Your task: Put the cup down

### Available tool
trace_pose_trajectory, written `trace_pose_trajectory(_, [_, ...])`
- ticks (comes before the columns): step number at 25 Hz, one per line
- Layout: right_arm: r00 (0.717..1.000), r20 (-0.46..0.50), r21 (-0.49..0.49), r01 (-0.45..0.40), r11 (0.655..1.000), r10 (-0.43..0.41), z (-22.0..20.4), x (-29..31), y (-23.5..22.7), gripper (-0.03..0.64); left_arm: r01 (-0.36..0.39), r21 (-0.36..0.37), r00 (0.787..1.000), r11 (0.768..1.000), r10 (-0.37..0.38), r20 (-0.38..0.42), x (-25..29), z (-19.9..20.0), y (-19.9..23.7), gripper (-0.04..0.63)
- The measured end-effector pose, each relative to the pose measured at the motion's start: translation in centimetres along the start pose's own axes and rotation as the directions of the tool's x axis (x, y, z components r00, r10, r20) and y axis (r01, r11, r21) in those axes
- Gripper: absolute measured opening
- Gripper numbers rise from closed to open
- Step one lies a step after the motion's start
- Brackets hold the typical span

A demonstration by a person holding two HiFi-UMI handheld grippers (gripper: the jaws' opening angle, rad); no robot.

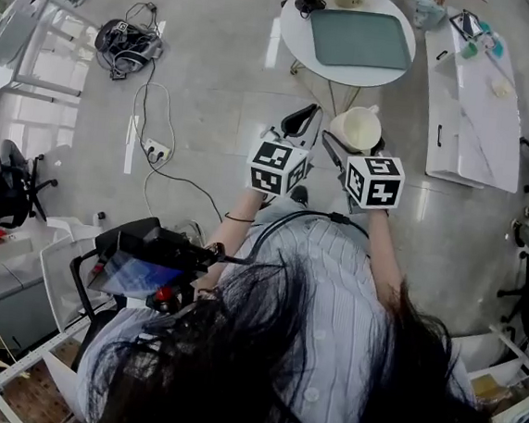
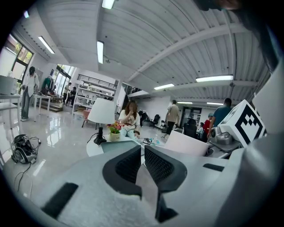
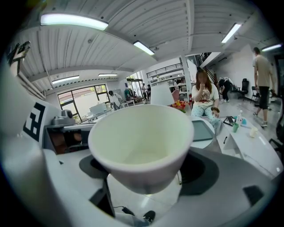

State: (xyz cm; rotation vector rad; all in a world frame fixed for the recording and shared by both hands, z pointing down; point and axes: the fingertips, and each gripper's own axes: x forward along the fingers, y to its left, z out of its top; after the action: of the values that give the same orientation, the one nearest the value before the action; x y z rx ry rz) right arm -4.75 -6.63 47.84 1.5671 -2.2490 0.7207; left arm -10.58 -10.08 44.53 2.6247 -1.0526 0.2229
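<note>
The right gripper (image 3: 143, 177) is clamped around a plain cream-white ceramic cup (image 3: 141, 141), held in the air; only the head view places it, just short of the round white table (image 1: 296, 34). The left gripper (image 2: 143, 156) holds nothing, its jaws almost together — plain only in its own view.

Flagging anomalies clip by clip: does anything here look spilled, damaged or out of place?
Nothing spilled or damaged: the cup held in the right gripper looks empty and intact. The only untidy spot is the floor, where a black headset and a loose cable to a power strip lie.
</note>
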Motion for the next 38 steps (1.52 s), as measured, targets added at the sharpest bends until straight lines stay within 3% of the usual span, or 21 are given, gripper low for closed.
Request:
trace_pose_trajectory(12, [1.0,-0.021,0.018,-0.002,1.0,0.002,0.7,2.1,-1.6,0.436,0.006,-0.033,0.999,0.999,-0.008,-0.05,2.4,-1.1,0.9,0.037])
trace_pose_trajectory(38, [0.982,-0.161,-0.075,-0.116,0.99,0.102,4.9,12.9,-13.6,0.436,-0.118,-0.072,0.986,0.99,0.108,-0.126,18.3,0.3,5.9,0.035])
